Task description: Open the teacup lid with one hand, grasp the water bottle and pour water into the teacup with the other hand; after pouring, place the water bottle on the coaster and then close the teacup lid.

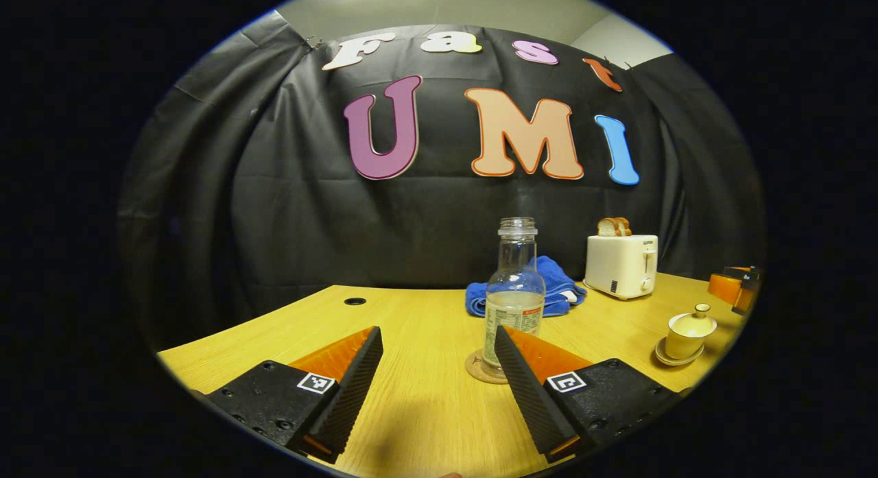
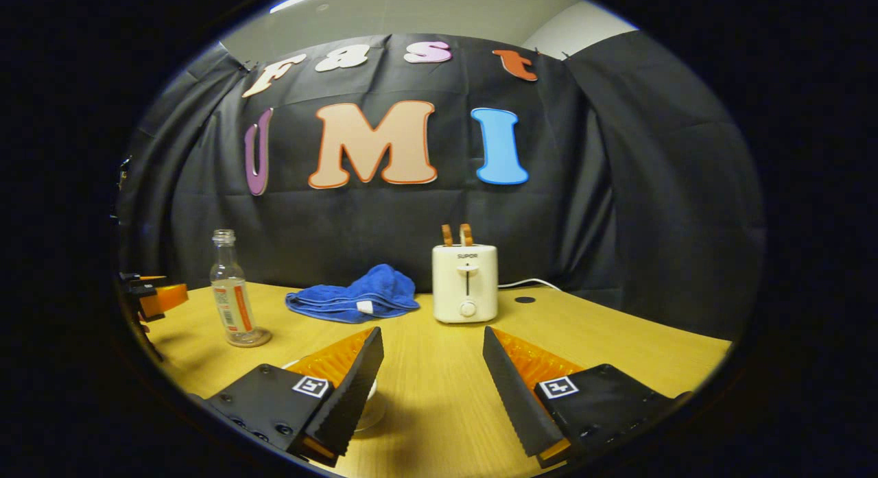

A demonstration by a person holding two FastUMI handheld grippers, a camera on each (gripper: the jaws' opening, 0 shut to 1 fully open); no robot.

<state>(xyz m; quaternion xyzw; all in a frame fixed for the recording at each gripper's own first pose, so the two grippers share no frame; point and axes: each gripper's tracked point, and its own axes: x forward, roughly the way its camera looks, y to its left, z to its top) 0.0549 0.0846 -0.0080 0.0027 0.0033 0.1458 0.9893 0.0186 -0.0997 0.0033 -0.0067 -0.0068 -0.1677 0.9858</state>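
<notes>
Both claws are standing wide and empty: right gripper (image 2: pixel 429 382) is hovering over the table (image 2: pixel 617 341), left gripper (image 1: pixel 439 382) facing the water bottle (image 1: pixel 514 293), upright on its coaster (image 1: pixel 480 369). Lidded teacup (image 1: pixel 689 330) is sitting at three o'clock from the bottle, well apart. For a sound lift, the right claw should be straddling the lid knob squarely before closing.

Both views were dim with warm light from overhead. Soft shadows pooled on the surface (image 1: pixel 425 396) beneath the left tongs (image 1: pixel 435 389) and right tongs (image 2: pixel 431 389). Fisheye bending curved the surface's edges; focus stayed fairly sharp, without glare.
</notes>
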